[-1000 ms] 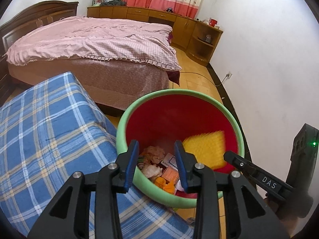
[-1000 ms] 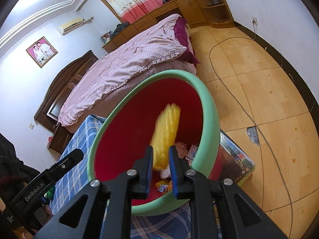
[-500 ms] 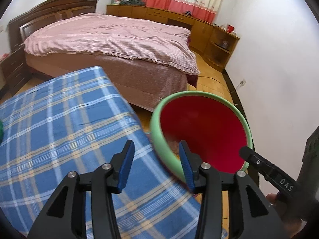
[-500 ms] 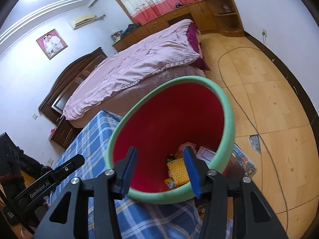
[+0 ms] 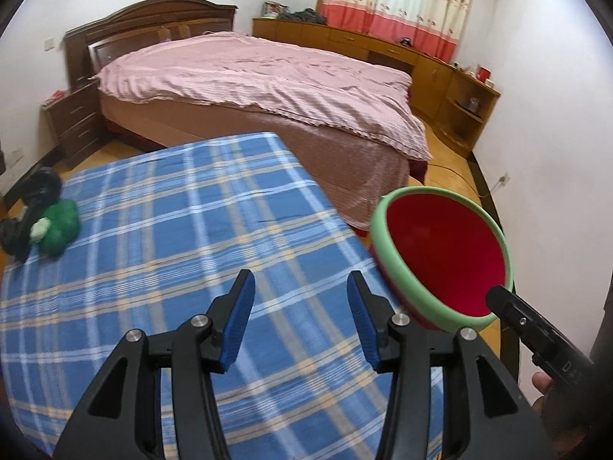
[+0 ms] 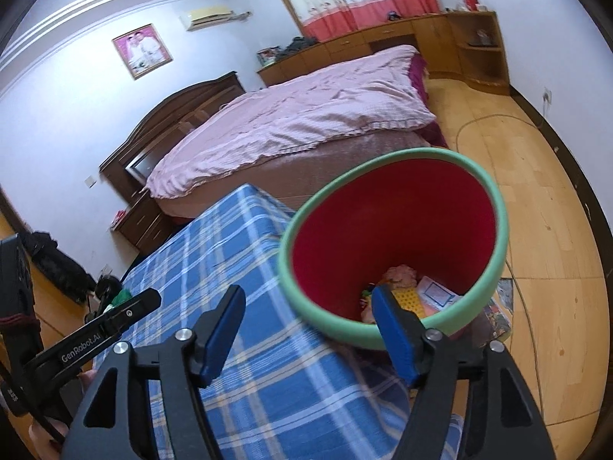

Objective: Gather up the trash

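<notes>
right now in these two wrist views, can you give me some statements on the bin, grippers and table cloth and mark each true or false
1. The bin has a green rim and a red inside. True.
2. The bin is empty. False: a yellow piece and papers lie at its bottom.
3. The right gripper holds the yellow piece. False: its jaws, just opening, hold nothing.
4. The left gripper is open over the blue plaid cloth. True.
5. A green bundle lies on the cloth. True.

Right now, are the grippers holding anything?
No. The left gripper and the right gripper have both just been opening, with nothing between their jaws. The trash lies in the bin.
</notes>
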`<state>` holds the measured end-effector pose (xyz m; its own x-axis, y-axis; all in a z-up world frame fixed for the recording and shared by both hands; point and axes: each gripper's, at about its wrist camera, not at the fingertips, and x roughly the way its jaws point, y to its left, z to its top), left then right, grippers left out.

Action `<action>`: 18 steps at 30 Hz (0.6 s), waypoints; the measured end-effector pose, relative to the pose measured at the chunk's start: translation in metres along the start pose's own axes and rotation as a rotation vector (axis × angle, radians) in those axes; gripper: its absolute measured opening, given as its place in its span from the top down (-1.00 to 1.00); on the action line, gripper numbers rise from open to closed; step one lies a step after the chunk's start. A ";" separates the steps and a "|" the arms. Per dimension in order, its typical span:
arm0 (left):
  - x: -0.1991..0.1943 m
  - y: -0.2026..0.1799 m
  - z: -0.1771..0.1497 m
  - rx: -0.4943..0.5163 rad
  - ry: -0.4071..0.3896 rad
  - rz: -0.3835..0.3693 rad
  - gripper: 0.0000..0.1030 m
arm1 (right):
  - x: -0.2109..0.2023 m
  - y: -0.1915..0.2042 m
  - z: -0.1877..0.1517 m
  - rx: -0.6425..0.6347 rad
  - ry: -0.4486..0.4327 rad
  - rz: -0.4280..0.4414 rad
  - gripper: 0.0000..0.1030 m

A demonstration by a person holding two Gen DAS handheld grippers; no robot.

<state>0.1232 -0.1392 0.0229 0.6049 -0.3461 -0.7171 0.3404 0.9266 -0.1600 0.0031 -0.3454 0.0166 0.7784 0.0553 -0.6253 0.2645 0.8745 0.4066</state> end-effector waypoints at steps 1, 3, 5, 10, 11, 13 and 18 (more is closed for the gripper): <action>-0.004 0.004 -0.002 -0.006 -0.005 0.009 0.03 | -0.001 0.004 -0.001 -0.009 0.000 0.003 -0.38; -0.013 0.013 -0.005 -0.021 -0.016 0.026 0.03 | -0.003 0.015 -0.005 -0.033 0.002 0.012 -0.43; -0.019 0.021 -0.009 -0.037 -0.025 0.040 0.02 | -0.005 0.025 -0.009 -0.056 0.003 0.023 -0.46; -0.032 0.040 -0.021 -0.078 -0.029 0.075 -0.02 | -0.007 0.047 -0.020 -0.108 0.011 0.038 -0.56; -0.034 0.043 -0.024 -0.087 -0.030 0.083 -0.02 | -0.008 0.051 -0.022 -0.117 0.012 0.040 -0.56; -0.038 0.048 -0.029 -0.101 -0.032 0.108 -0.02 | -0.009 0.059 -0.027 -0.135 0.014 0.046 -0.56; -0.046 0.058 -0.041 -0.124 -0.033 0.140 -0.02 | -0.015 0.074 -0.039 -0.180 0.011 0.044 -0.56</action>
<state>0.0855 -0.0634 0.0185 0.6639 -0.2149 -0.7163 0.1609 0.9764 -0.1438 -0.0113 -0.2629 0.0295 0.7804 0.1003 -0.6171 0.1231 0.9431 0.3089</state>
